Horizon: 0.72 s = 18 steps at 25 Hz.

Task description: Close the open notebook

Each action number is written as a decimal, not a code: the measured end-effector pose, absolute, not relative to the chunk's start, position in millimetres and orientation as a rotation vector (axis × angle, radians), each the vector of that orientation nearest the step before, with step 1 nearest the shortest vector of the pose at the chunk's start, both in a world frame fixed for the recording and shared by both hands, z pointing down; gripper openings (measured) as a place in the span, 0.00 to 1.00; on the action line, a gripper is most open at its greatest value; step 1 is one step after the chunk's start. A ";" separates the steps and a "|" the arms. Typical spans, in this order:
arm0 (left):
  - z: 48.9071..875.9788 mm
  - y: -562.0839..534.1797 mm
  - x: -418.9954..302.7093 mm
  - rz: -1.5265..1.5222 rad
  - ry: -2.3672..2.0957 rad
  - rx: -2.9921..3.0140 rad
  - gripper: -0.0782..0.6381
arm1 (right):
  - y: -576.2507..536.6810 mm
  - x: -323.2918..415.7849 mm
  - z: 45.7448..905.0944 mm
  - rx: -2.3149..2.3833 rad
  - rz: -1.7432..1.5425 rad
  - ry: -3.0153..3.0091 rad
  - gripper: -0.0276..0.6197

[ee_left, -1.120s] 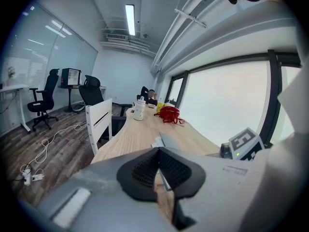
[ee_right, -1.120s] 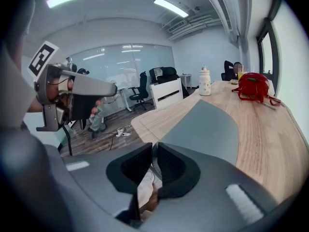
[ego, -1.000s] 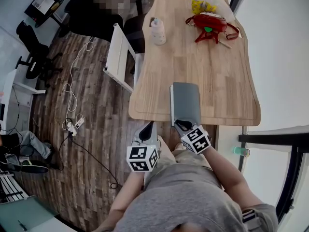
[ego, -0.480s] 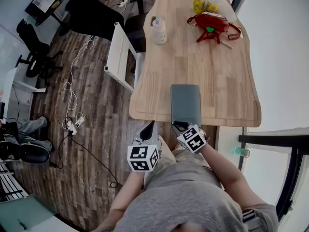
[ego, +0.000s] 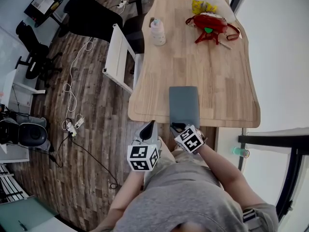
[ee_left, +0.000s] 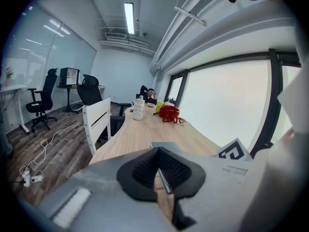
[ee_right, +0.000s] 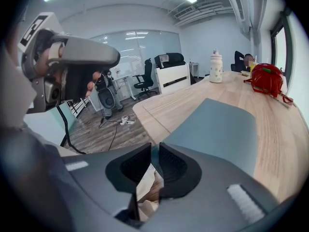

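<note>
The notebook lies shut and flat on the wooden table, grey cover up, its near end at the table's front edge. My right gripper sits at that near end. In the right gripper view the cover spreads out just past the fingertips of the right gripper. Its jaws have just been opening; a narrow gap shows between the pads and they press on nothing. My left gripper hangs off the table's front edge to the left of the notebook, its pads meeting at the tips.
Far down the table stand a white bottle, a red bag and yellow packets. A white chair and a black office chair stand along the table's left side. Cables trail over the wooden floor.
My right gripper has sunk a little and drawn back toward the table's near edge. The white page edge along the notebook's left side no longer shows. The left gripper has stayed put.
</note>
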<state>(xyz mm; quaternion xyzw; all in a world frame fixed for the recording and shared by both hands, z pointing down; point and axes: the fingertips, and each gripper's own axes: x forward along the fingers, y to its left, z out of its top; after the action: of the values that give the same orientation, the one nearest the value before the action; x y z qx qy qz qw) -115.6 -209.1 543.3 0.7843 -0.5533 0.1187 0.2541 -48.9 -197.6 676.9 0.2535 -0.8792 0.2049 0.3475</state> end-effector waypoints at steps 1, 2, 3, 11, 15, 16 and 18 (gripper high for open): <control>542.9 -210.0 -114.5 0.323 -1.502 2.134 0.11 | -197.1 -49.4 676.0 0.656 0.535 -2.285 0.13; 542.4 -210.9 -113.5 0.323 -1.500 2.137 0.11 | -196.2 -50.3 674.6 0.652 0.545 -2.294 0.13; 541.9 -211.6 -112.6 0.322 -1.498 2.141 0.11 | -194.7 -51.5 672.7 0.644 0.565 -2.308 0.16; 538.3 -214.1 -105.4 0.316 -1.491 2.159 0.11 | -197.7 -42.2 650.3 0.727 0.660 -2.377 0.25; 536.3 -214.3 -99.4 0.309 -1.483 2.170 0.11 | -202.3 -30.9 632.7 0.802 0.683 -2.411 0.24; 535.6 -214.5 -97.6 0.307 -1.480 2.174 0.11 | -203.3 -27.6 627.7 0.820 0.690 -2.421 0.23; 534.1 -214.6 -94.1 0.305 -1.476 2.180 0.11 | -205.0 -21.0 616.8 0.857 0.706 -2.443 0.21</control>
<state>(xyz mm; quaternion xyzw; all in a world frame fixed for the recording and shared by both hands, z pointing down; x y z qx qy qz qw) -94.1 -214.6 534.1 0.7979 -0.5402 0.1116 0.2429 -21.0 -205.0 616.8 0.3111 -0.8866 0.2563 0.2268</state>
